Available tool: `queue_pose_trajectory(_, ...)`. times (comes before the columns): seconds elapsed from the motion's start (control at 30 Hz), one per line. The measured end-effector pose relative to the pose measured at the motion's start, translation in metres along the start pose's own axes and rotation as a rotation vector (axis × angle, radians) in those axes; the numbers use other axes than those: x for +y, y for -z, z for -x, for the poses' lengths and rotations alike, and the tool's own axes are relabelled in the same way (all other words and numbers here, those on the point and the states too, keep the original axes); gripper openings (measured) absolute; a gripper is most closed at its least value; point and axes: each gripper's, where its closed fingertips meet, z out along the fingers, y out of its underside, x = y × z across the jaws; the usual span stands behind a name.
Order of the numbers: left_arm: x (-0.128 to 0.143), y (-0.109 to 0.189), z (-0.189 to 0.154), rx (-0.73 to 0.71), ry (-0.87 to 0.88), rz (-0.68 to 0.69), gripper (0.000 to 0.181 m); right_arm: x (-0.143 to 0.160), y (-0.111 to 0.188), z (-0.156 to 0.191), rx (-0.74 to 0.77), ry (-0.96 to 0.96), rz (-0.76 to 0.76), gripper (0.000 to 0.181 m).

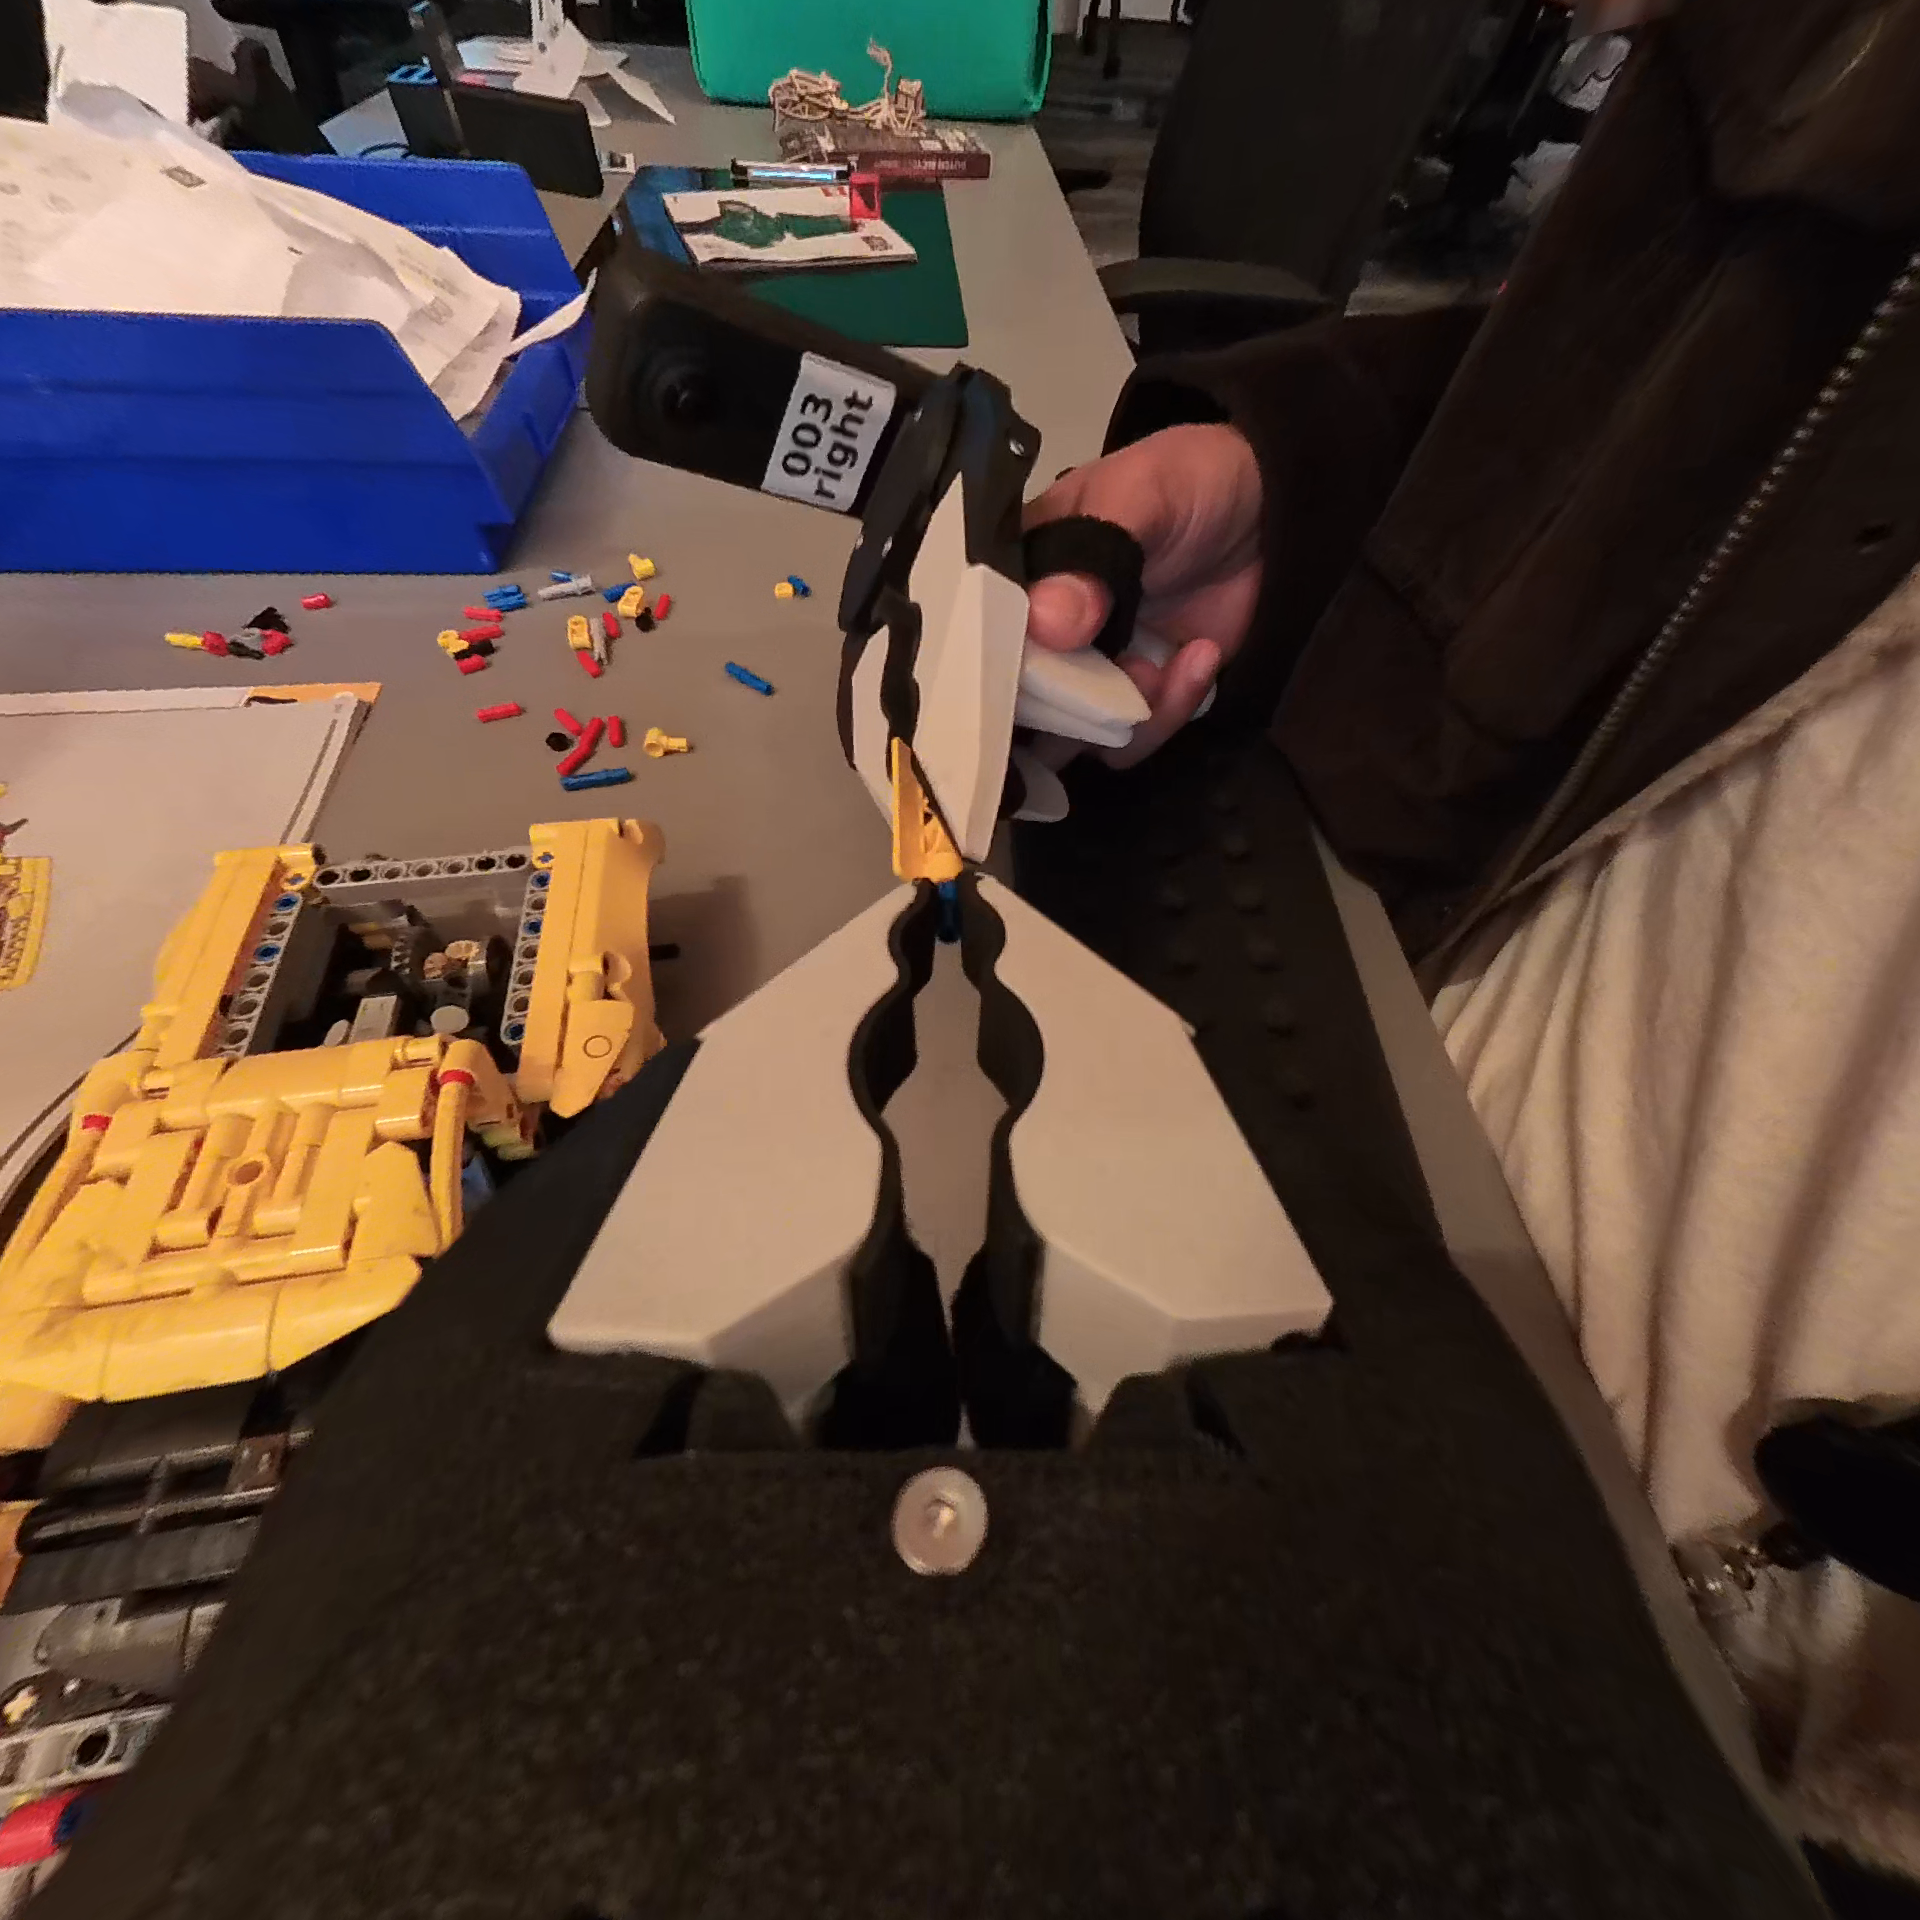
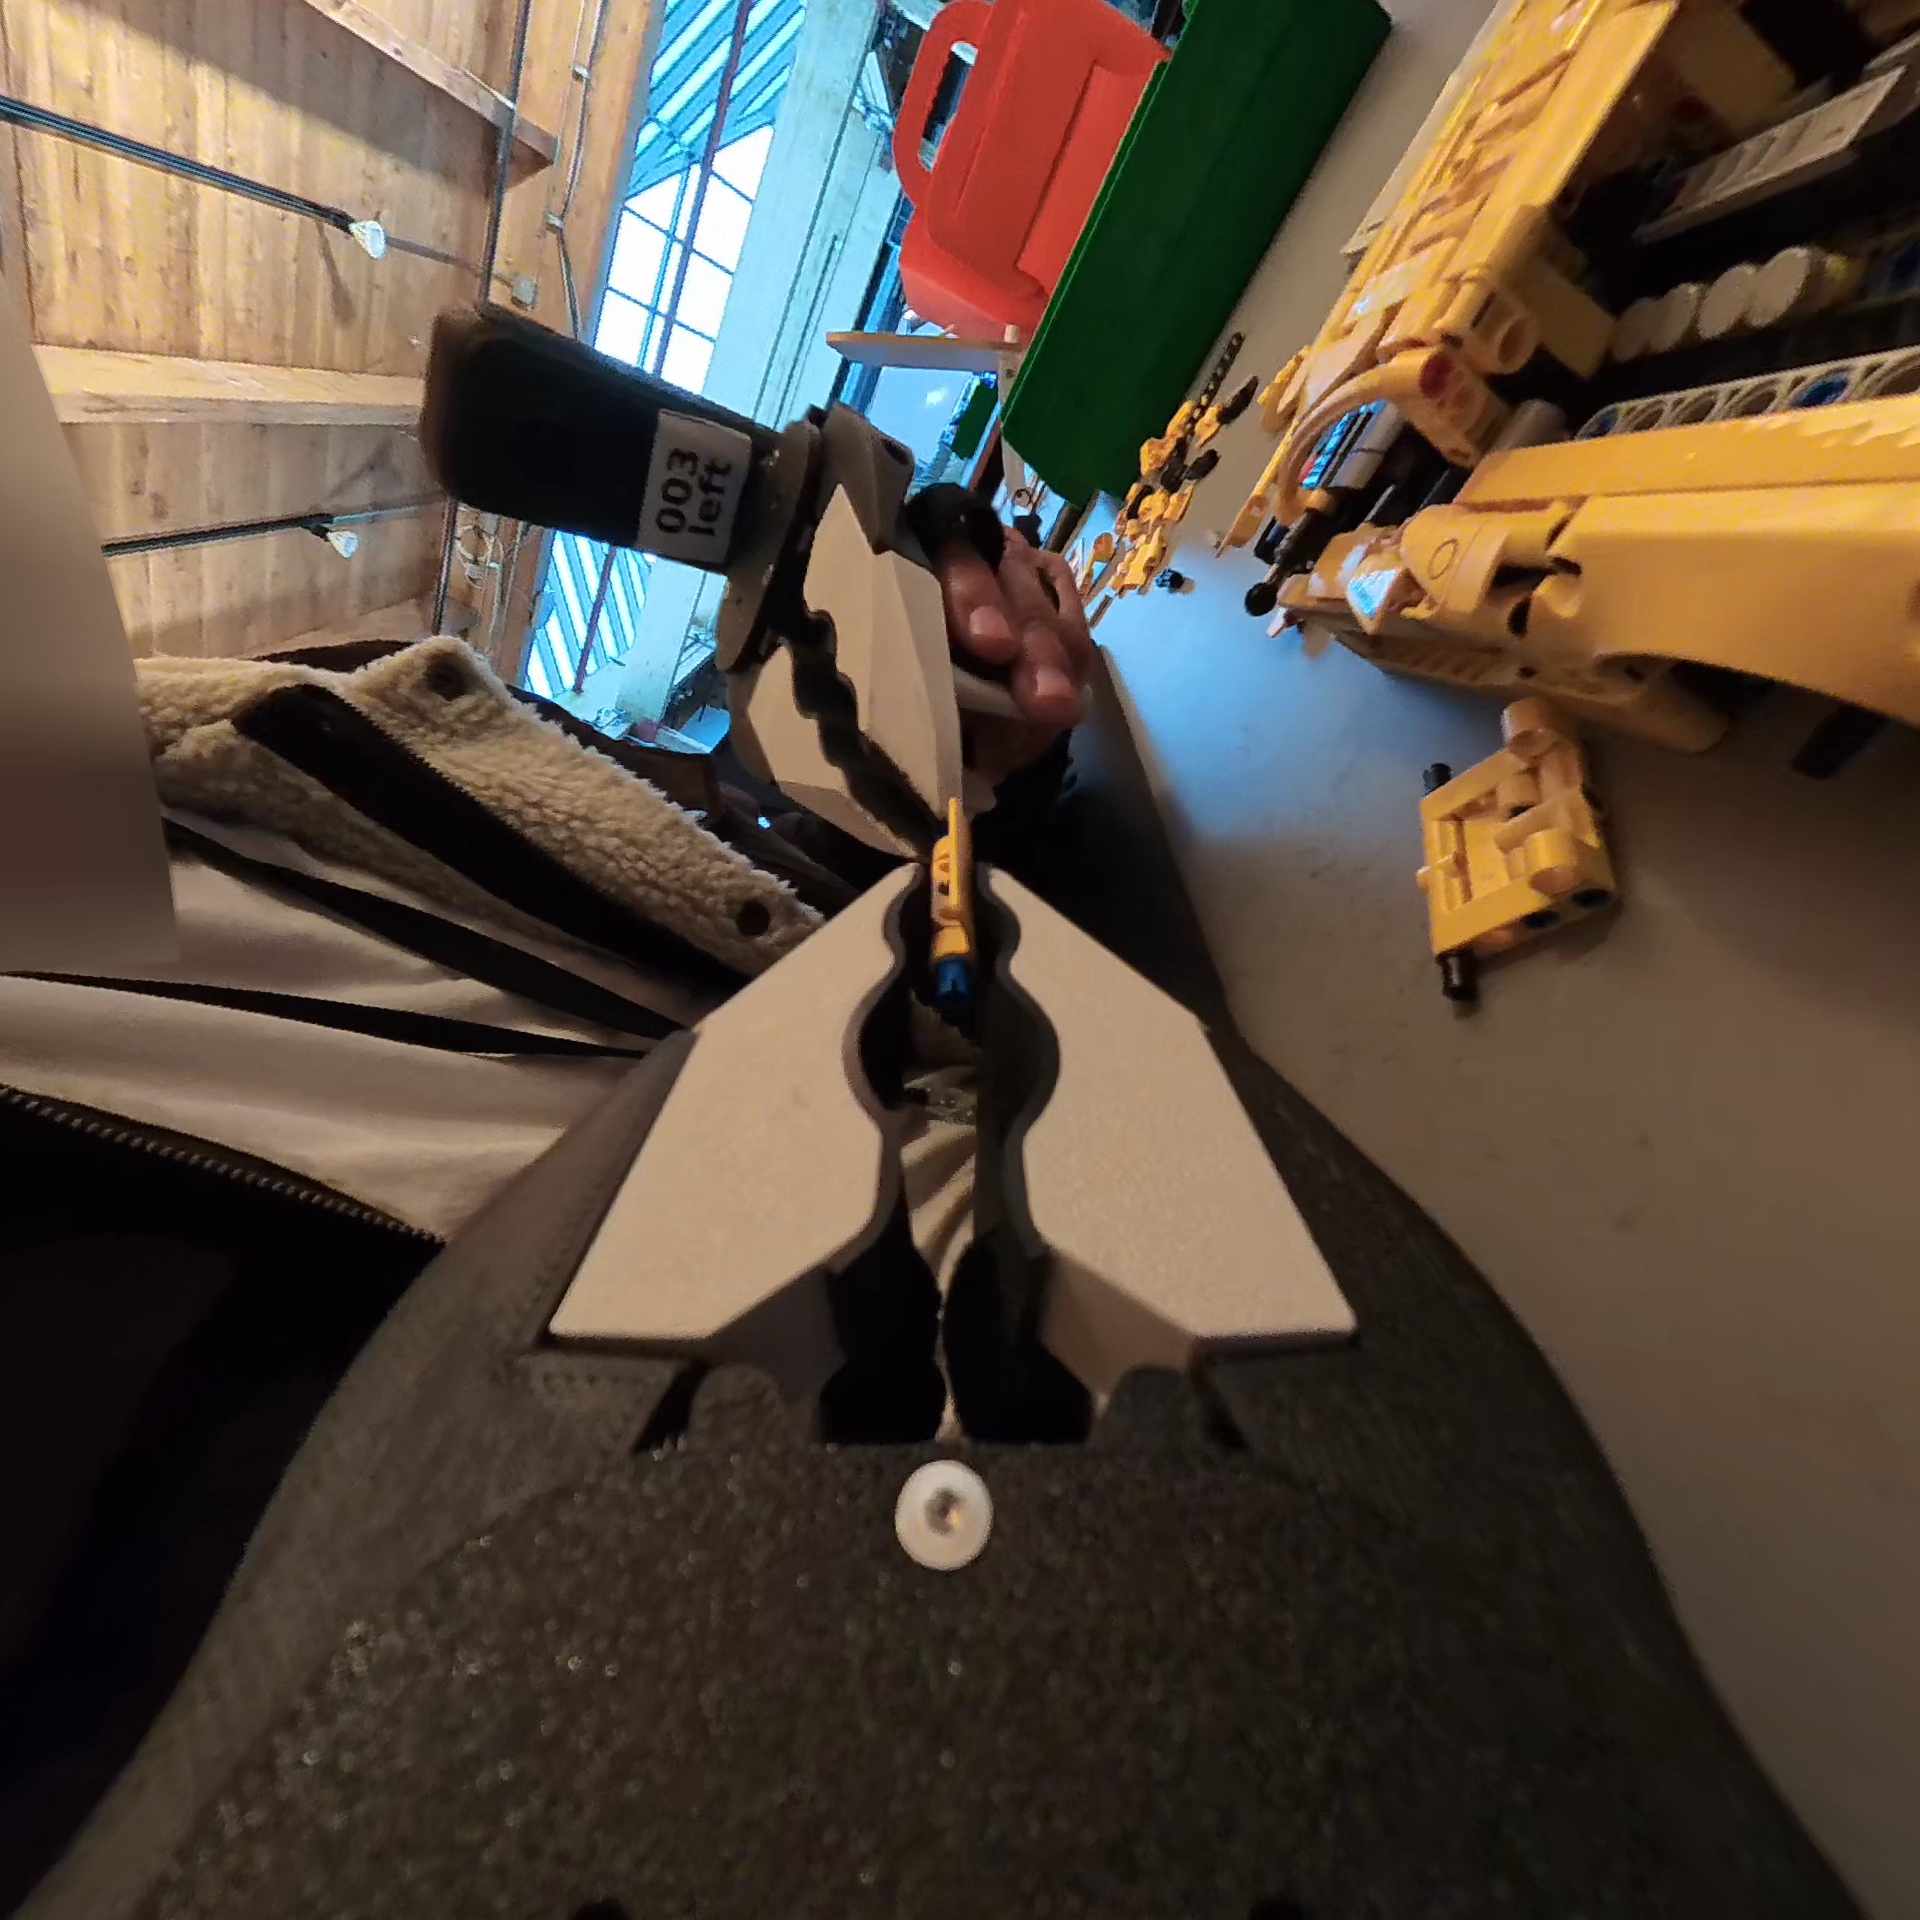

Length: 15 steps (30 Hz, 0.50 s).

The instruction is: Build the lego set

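My left gripper [image 1: 945,896] and right gripper [image 2: 951,883] meet tip to tip above the table's near edge. The right gripper, seen coming down from above in the left wrist view [image 1: 951,857], is shut on a small yellow connector piece [image 1: 920,821], which also shows between its fingers in the right wrist view [image 2: 951,914]. The left gripper is shut on a blue pin [image 1: 948,916] at that piece's end. A blue pin [image 2: 948,979] also shows in the right wrist view. The large yellow Lego vehicle model [image 1: 260,1143] lies on the table to the left.
Loose red, blue, yellow and black pins [image 1: 582,665] are scattered behind the model. A blue bin [image 1: 260,436] holds papers, with an instruction booklet [image 1: 156,790] beside the model. A small yellow subassembly [image 2: 1507,862] lies nearby. A person's jacket [image 1: 1662,727] is close on the right. Less than 4 cm separates the two grippers' tips.
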Motion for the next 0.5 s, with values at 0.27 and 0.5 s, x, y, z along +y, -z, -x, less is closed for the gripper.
queue_pose_trajectory(0.27, -0.004, -0.002, 0.009, -0.112, -0.075, -0.021, 0.000, 0.001, -0.009, -0.007, 0.046, -0.022, 0.004, 0.006)
queue_pose_trajectory(0.5, 0.020, 0.063, 0.045, -0.271, 0.057, -0.020, 0.000, -0.009, 0.018, -0.037, 0.265, 0.074, -0.015, 0.006)
